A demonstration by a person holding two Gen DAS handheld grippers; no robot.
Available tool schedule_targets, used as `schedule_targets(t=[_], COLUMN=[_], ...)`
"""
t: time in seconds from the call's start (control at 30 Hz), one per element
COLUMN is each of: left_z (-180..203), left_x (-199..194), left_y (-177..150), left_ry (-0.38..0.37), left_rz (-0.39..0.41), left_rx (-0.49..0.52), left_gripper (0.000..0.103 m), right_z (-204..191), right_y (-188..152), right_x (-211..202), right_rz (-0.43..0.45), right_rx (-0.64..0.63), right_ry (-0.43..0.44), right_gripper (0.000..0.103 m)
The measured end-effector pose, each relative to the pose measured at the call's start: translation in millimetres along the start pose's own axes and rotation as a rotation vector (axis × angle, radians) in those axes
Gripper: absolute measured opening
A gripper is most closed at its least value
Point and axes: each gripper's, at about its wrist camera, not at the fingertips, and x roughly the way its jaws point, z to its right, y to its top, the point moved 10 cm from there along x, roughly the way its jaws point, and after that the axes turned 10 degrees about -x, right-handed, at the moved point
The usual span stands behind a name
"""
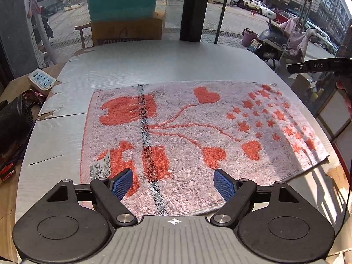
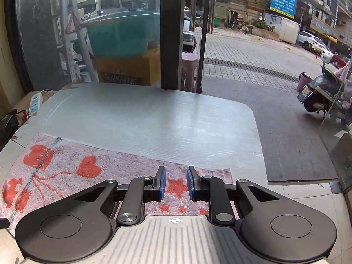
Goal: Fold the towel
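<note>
A pink towel (image 1: 187, 132) with orange hearts, stars and a dark stripe lies flat on the grey table (image 1: 154, 66). A white label (image 1: 101, 167) shows near its left front corner. My left gripper (image 1: 173, 176) is wide open and empty above the towel's near edge. My right gripper (image 2: 176, 176) is open with a narrower gap, empty, above the towel's right part (image 2: 88, 176) near an orange star. Part of the right tool (image 1: 319, 66) shows at the far right of the left wrist view.
A white power strip (image 1: 41, 80) and black gear (image 1: 15, 118) lie off the table's left side. A glass wall with a dark pillar (image 2: 171, 33) stands behind the table. The table's right edge (image 2: 259, 143) drops to the floor.
</note>
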Motion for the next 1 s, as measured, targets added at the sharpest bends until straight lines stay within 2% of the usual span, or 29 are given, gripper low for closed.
schedule_targets(t=[0.1, 0.13, 0.23, 0.33, 0.4, 0.5, 0.63, 0.7, 0.77, 0.87, 1.0], left_z=[54.0, 72.7, 128.5, 184.9, 216.8, 250.5, 275.4, 281.5, 286.3, 291.0, 296.4], left_x=[12.1, 17.4, 30.0, 38.7, 45.3, 55.6, 69.2, 75.1, 81.8, 90.1, 95.0], left_y=[-1.1, -2.3, -9.4, -20.2, -28.8, -41.1, -51.0, -52.7, -52.7, -53.9, -55.3], left_ry=[-0.079, -0.105, -0.204, -0.312, -0.35, -0.348, -0.294, -0.267, -0.239, -0.227, -0.222], left_rz=[-0.002, -0.006, -0.025, -0.035, -0.034, -0.009, 0.01, 0.009, 0.007, -0.01, -0.009], left_rx=[0.043, 0.058, 0.089, 0.114, 0.15, 0.208, 0.25, 0.253, 0.249, 0.247, 0.255], left_gripper=[0.082, 0.082, 0.082, 0.082, 0.082, 0.082, 0.08, 0.076, 0.066, 0.058, 0.052], right_z=[27.2, 33.2, 43.3, 45.8, 48.6, 52.3, 61.7, 65.0, 67.1, 74.9, 88.6], right_y=[4.3, 2.5, -7.7, -18.5, -25.5, -30.8, -33.4, -36.7, -39.6, -38.7, -36.4], right_x=[-18.8, -21.3, -24.9, -26.0, -20.8, -12.3, 1.2, 12.2, 21.3, 33.0, 45.4], right_rz=[0.084, 0.092, 0.089, 0.095, 0.066, 0.054, 0.062, 0.037, 0.009, -0.019, -0.033], right_rx=[0.079, 0.072, -0.044, -0.159, -0.17, -0.171, -0.21, -0.183, -0.121, -0.025, 0.015], right_ry=[0.018, 0.0, -0.08, -0.091, -0.074, -0.038, -0.03, 0.013, 0.082, 0.159, 0.166], right_gripper=[0.021, 0.022, 0.022, 0.022, 0.022, 0.022, 0.022, 0.022, 0.022, 0.022, 0.022])
